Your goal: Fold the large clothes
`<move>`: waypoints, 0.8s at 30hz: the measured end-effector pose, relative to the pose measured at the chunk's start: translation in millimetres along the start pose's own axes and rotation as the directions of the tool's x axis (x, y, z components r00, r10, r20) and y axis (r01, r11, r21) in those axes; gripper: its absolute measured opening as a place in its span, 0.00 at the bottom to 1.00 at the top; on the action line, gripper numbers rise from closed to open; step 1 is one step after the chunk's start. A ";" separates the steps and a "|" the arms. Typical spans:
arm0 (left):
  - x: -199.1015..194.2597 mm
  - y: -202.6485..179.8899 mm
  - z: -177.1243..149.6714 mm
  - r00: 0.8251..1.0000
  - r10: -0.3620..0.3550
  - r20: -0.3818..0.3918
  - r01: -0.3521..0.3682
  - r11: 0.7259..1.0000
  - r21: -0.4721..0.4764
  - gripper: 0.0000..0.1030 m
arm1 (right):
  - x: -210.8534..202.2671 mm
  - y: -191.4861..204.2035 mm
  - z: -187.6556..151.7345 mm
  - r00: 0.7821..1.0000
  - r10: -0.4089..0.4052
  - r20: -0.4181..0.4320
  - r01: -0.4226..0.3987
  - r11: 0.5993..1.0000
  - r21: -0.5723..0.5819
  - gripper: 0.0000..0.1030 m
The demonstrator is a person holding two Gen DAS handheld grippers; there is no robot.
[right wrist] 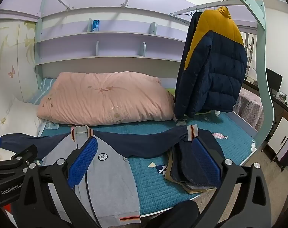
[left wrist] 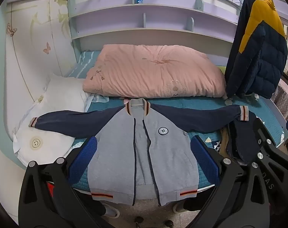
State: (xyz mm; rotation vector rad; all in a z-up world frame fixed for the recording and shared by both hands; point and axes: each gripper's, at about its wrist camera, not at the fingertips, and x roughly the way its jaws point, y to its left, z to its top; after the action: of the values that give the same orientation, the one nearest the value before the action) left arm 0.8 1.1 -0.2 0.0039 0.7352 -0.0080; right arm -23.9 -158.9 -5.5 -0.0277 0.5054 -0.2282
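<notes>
Bedroom, teal quilted bed. Grey-and-navy jacket lies flat near bed's front edge, sleeves spread left and right. Left gripper and right gripper jaws wide apart, empty. No fold made yet; whole job left.

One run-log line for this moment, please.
stage: pre-fold | jacket: flat, sleeves spread | left gripper: open, empty | right gripper: open, empty

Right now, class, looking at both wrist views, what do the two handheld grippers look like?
The left gripper and the right gripper match: black angular linkage arms with round silver pivot bolts and blue textured finger pads. White "GenRobot" lettering marks the left one's body in the right wrist view. No sleeves or cables show.
</notes>
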 end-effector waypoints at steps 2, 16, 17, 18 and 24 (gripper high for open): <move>-0.7 -0.4 0.1 1.000 0.006 0.011 -0.006 1.000 0.009 0.95 | -0.1 0.7 0.6 1.000 -0.007 0.006 0.007 1.000 -0.006 0.93; -6.9 -10.3 -2.2 1.000 0.013 0.024 -0.014 1.000 0.026 0.95 | -5.2 -0.6 1.1 1.000 -0.005 0.014 0.005 1.000 0.000 0.93; -6.7 -8.1 -2.1 1.000 0.009 0.023 -0.010 1.000 0.027 0.95 | -5.2 -0.8 1.2 1.000 -0.005 0.013 0.005 1.000 0.000 0.93; -6.6 -7.7 -2.2 1.000 0.008 0.023 -0.009 1.000 0.025 0.95 | -5.0 -0.7 0.3 1.000 -0.006 0.014 0.006 1.000 0.001 0.93; -6.4 -10.6 -3.5 1.000 0.002 0.016 -0.002 1.000 0.024 0.95 | -8.0 -2.3 -1.1 1.000 -0.004 0.002 0.004 1.000 0.007 0.93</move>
State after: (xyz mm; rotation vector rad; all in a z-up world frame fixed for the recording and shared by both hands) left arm -6.4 -9.5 1.5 0.0272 0.7193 -0.0150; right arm -31.7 -159.4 -2.5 -0.0219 0.5022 -0.2341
